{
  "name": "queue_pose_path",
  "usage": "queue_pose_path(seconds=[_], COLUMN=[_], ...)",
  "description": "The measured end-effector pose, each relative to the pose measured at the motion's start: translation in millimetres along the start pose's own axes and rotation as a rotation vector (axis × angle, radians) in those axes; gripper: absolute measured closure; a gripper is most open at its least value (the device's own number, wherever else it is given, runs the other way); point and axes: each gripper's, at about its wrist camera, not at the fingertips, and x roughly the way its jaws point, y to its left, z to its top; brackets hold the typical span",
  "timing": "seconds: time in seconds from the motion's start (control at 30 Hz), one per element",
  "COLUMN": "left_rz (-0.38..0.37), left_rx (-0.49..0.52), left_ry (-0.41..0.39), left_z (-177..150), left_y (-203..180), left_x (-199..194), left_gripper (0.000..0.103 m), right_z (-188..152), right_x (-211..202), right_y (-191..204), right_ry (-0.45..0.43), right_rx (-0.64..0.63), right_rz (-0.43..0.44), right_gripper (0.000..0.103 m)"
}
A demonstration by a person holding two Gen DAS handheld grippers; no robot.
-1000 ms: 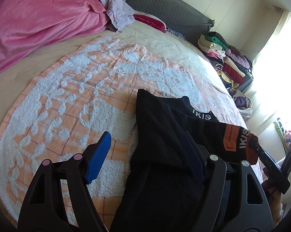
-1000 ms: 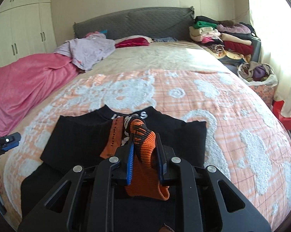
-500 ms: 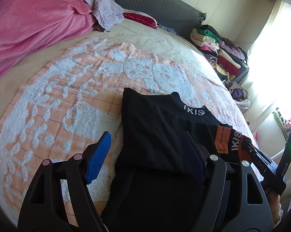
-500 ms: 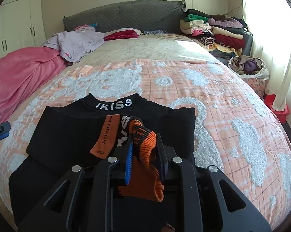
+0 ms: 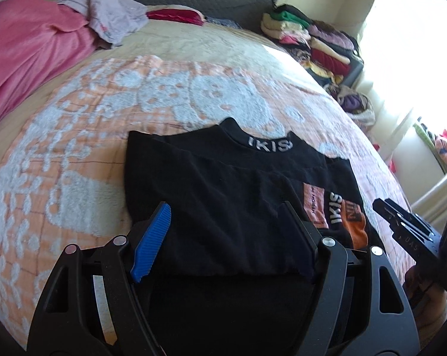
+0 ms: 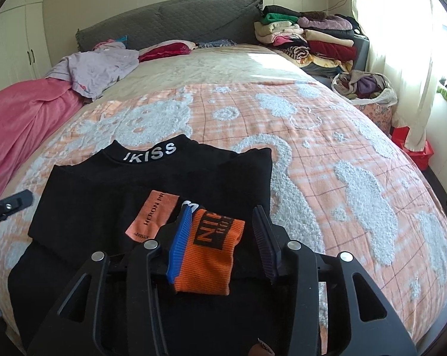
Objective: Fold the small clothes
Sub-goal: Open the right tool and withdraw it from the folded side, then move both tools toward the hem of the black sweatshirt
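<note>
**Orange cuff let go onto the folded black top**

Since half a second ago the right gripper [image 6: 222, 238] has parted its jaws — the orange cuff [image 6: 210, 255] it pinched now lies loose between them, in the lower centre of the right wrist view. The cuff rests on the black top [image 6: 110, 195], which lies flat on the peach bedspread [image 6: 327, 154], its collar lettering towards the upper left. The sleeve looks folded across the chest, probably to make a narrower bundle. In the left wrist view, the left gripper [image 5: 226, 238] hangs with jaws spread wide over the top's folded edge — holding nothing, likely ready for the next fold.
</note>
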Motion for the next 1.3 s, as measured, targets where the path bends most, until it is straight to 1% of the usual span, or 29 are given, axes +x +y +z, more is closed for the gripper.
queue_pose_path(seconds=[0.1,0.2,0.3,0.33,0.6,0.77,0.83,0.93,0.97,1.07,1.3], left_rz=[-0.023,-0.024,0.002,0.01,-0.002,0.012,0.014,0.011,0.009,0.01,0.018], left_rx=[0.029,0.059,0.057,0.058,0.034,0.042,0.044,0.038,0.038,0.037,0.035], left_ry=[0.038,0.073,0.137,0.14,0.125,0.117,0.115,0.115,0.116,0.114,0.111], left_z=[-3,-10,-20,-22,-30,-31,-32,-32,-32,-32,-31], left_y=[-7,-9,-2,-1,11,8,9,9,9,9,9], left_x=[13,26,41,42,38,37,38,37,37,38,37], left_gripper=[0.037,0.042,0.046,0.047,0.047,0.047,0.047,0.047,0.047,0.047,0.047], right_z=[-2,-3,-4,-4,-1,-5,-11,-23,-28,-30,-26], right_x=[0,1,3,3,11,26,33,48,51,51,47], right_y=[6,14,22,25,53,62,63,58,54,46,44], right_ry=[0.004,0.011,0.021,0.022,0.038,0.108,0.142,0.198,0.203,0.198,0.189], right_rx=[-0.011,-0.024,-0.039,-0.048,-0.105,-0.114,-0.123,-0.151,-0.153,-0.103,-0.082], right_rz=[0.017,0.032,0.055,0.06,0.114,0.155,0.133,0.036,0.021,0.054,0.064], right_gripper=[0.061,0.061,0.061,0.061,0.061,0.061,0.061,0.061,0.061,0.06,0.058])
